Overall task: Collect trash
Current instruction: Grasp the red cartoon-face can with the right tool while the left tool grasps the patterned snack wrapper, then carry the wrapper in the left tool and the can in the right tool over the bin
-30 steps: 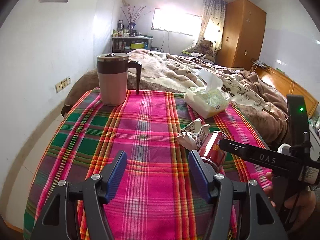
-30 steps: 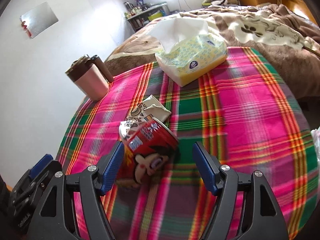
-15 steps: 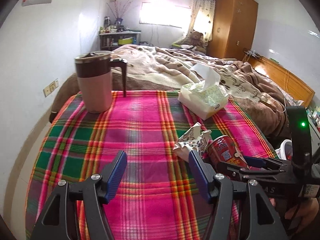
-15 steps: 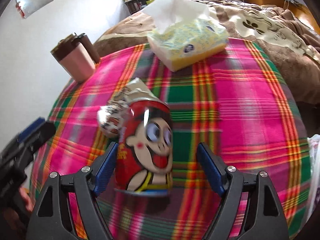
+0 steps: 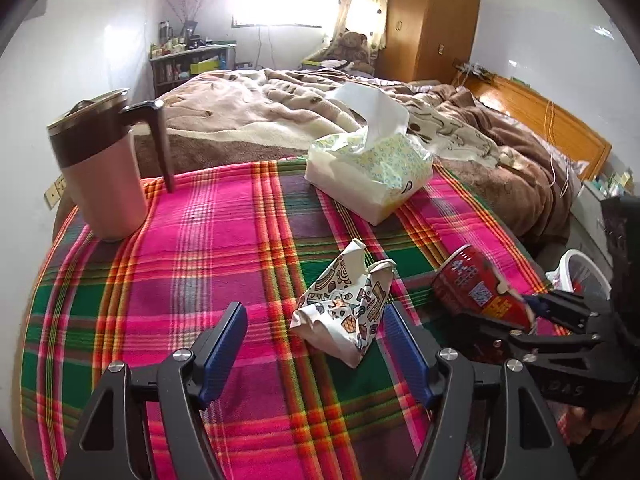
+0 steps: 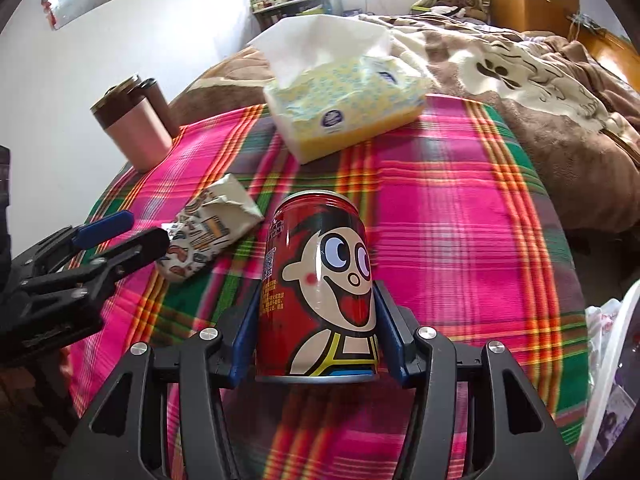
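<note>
Trash: one can point(image 6: 320, 292) clamped in right tongs point(image 6: 318, 332), one wrapper point(image 5: 344, 308) between open left tongs point(image 5: 316, 348).

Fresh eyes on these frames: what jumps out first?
The red cartoon-face can, clamped between the right hand-held gripper pads, fills the right wrist view. Left of it, the crumpled printed paper bag lies on the pink plaid tablecloth, just ahead of the open left hand-held gripper.

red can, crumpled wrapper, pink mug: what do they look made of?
Red can: likely thin metal, glossy print, silvery rims. Crumpled wrapper: looks like matte printed paper, sharp creases hold. Pink mug: satin pink body, probably coated metal or plastic; brown handle looks plastic.
</note>
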Demonstrator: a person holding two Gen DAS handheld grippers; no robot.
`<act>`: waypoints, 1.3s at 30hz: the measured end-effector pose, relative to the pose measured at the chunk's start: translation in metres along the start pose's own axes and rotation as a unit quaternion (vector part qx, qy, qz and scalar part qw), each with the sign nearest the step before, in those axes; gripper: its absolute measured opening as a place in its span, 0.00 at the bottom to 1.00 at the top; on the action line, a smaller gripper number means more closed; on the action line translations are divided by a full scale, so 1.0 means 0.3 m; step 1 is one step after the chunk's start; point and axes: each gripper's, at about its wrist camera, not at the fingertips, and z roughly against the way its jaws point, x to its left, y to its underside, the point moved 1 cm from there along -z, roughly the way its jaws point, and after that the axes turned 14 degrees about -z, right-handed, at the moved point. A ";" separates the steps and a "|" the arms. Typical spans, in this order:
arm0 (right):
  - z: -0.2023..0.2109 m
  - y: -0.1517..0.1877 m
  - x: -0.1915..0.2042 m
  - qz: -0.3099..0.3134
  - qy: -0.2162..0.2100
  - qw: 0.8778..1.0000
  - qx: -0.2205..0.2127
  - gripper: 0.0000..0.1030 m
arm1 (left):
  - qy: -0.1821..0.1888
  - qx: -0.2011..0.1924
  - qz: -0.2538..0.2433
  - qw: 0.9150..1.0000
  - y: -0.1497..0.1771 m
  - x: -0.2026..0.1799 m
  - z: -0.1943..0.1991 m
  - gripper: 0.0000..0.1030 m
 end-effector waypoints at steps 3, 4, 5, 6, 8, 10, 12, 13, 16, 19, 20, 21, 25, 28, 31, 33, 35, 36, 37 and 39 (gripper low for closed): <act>0.006 -0.007 -0.023 -0.006 0.000 1.000 0.000 0.52 | -0.004 0.014 -0.007 1.000 -0.014 -0.004 -0.046 0.69; 0.009 -0.007 -0.030 -0.008 -0.001 1.000 0.001 0.52 | -0.015 0.019 -0.015 1.000 -0.021 -0.010 -0.059 0.69; 0.011 -0.007 -0.036 -0.011 -0.001 1.000 0.001 0.52 | -0.018 0.022 -0.025 0.999 -0.028 -0.018 -0.072 0.69; 0.013 -0.008 -0.041 -0.013 -0.003 1.000 0.001 0.53 | -0.016 0.024 -0.029 0.999 -0.031 -0.022 -0.080 0.69; 0.015 -0.007 -0.051 -0.018 -0.005 1.000 0.001 0.53 | -0.006 0.033 -0.034 0.999 -0.035 -0.029 -0.108 0.69; 0.015 -0.009 -0.057 -0.019 -0.002 1.000 -0.001 0.53 | -0.005 0.040 -0.034 0.999 -0.039 -0.033 -0.130 0.69; 0.016 -0.009 -0.063 -0.017 0.002 1.000 -0.004 0.52 | -0.015 0.044 -0.033 0.998 -0.042 -0.034 -0.145 0.69; 0.017 -0.010 -0.067 -0.017 0.004 1.000 -0.005 0.53 | -0.021 0.049 -0.033 0.998 -0.042 -0.033 -0.154 0.69; 0.016 -0.014 -0.078 -0.019 0.003 1.000 -0.006 0.53 | -0.019 0.060 -0.020 0.998 -0.040 -0.026 -0.184 0.69; 0.019 -0.012 -0.084 -0.019 0.000 1.000 -0.007 0.52 | -0.020 0.051 -0.001 0.998 -0.039 -0.017 -0.180 0.66; 0.020 -0.011 -0.084 -0.019 -0.002 1.000 -0.008 0.52 | -0.021 0.050 0.003 0.999 -0.039 -0.015 -0.177 0.56; 0.021 -0.010 -0.085 -0.020 -0.003 1.000 -0.008 0.52 | -0.025 0.051 0.005 0.998 -0.038 -0.013 -0.174 0.56; 0.025 0.001 -0.084 -0.012 -0.004 1.000 -0.011 0.52 | -0.026 0.050 0.011 0.998 -0.027 -0.024 -0.153 0.55; 0.037 0.009 -0.094 -0.013 -0.009 1.000 -0.011 0.52 | -0.031 0.044 0.012 0.998 -0.011 -0.054 -0.123 0.55; 0.051 0.019 -0.104 -0.018 -0.012 1.000 -0.010 0.52 | -0.032 0.041 0.015 0.999 0.011 -0.088 -0.084 0.55; 0.063 0.028 -0.109 -0.018 -0.014 1.000 -0.011 0.52 | -0.035 0.038 0.016 0.999 0.022 -0.106 -0.056 0.55; 0.077 0.038 -0.112 -0.015 -0.016 1.000 -0.012 0.52 | -0.040 0.032 0.013 0.999 0.033 -0.132 -0.018 0.55; 0.084 0.043 -0.115 -0.016 -0.017 1.000 -0.012 0.52 | -0.041 0.027 0.014 0.999 0.038 -0.148 0.007 0.55; 0.094 0.048 -0.119 -0.017 -0.018 1.000 -0.014 0.52 | -0.040 0.023 0.015 0.999 0.041 -0.163 0.025 0.55; 0.116 0.058 -0.126 -0.018 -0.021 0.999 -0.018 0.52 | -0.047 0.017 0.013 0.999 0.048 -0.194 0.059 0.55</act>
